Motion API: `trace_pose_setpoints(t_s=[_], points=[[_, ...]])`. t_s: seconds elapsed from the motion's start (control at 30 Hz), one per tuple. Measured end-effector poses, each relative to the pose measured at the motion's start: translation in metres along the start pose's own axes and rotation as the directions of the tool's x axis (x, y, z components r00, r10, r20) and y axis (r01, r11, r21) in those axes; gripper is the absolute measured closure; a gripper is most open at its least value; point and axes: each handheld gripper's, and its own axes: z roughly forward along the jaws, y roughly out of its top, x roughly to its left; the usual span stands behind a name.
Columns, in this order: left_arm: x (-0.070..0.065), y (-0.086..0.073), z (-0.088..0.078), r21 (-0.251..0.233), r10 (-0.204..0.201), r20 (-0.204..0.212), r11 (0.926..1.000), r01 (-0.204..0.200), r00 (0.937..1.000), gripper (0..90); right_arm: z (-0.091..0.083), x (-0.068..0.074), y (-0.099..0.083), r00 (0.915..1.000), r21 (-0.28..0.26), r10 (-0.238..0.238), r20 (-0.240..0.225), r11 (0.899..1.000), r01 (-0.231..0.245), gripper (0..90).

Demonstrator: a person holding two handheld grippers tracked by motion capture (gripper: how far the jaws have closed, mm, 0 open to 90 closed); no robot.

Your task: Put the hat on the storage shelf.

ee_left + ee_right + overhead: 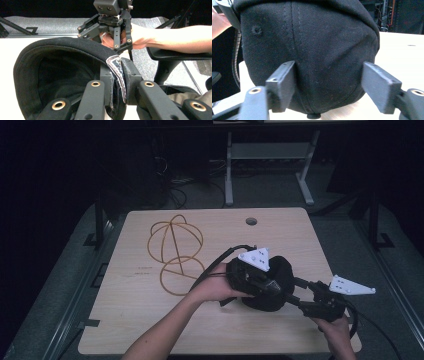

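A black cap [280,270] sits on the wooden table [150,320] at the right of the middle, tipped up so that its hollow inside [55,75] faces the left gripper view. My left gripper [272,287] is shut on the cap's rim, pinching the white-edged band [117,72] between its jaws. My right gripper [292,290] reaches in from the right, jaws open to either side of the cap's crown [312,50]. Its left pad [283,82] lies close against the cloth and the right pad [379,86] stands a little off. The right gripper [103,37] also appears beyond the cap.
A frame of tan wire hoops [175,250] lies on the table to the left of the cap. A round hole [251,221] is near the far edge. Beyond the table stands a white desk frame [270,165]. A black chair arm [175,53] is under the right forearm.
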Motion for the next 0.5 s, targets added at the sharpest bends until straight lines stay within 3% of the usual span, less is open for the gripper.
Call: trace_pose_setpoints(t_s=[0.2,0.23,0.33,0.37,0.5], points=[[-0.0025,0.0051,0.0036,0.025,0.022,0.0,0.9994,-0.022,0.9997,80.7,0.0015,0.0002,-0.0016,0.9987,-0.001,-0.009,-0.05,1.0,0.009,48.0],[-0.0026,0.0054,0.0039,0.026,0.024,0.002,0.9994,-0.024,0.9997,80.7,0.0021,0.0002,-0.0022,0.9977,-0.003,-0.006,-0.067,1.0,0.006,53.9],[-0.0028,0.0062,0.0045,0.026,0.025,0.001,0.9993,-0.025,0.9997,80.7,0.003,0.0008,-0.0027,0.9967,-0.004,-0.01,-0.081,1.0,0.01,59.3],[-0.0028,0.0061,0.0045,0.025,0.025,0.003,0.9994,-0.025,0.9997,80.7,0.0037,0.0016,-0.0031,0.996,-0.009,-0.022,-0.086,1.0,0.021,67.2],[-0.0036,0.0061,0.0048,0.039,0.029,0.001,0.9988,-0.029,0.9996,80.9,0.0058,0.0024,-0.0038,0.9944,-0.005,-0.013,-0.105,1.0,0.012,74.1]])
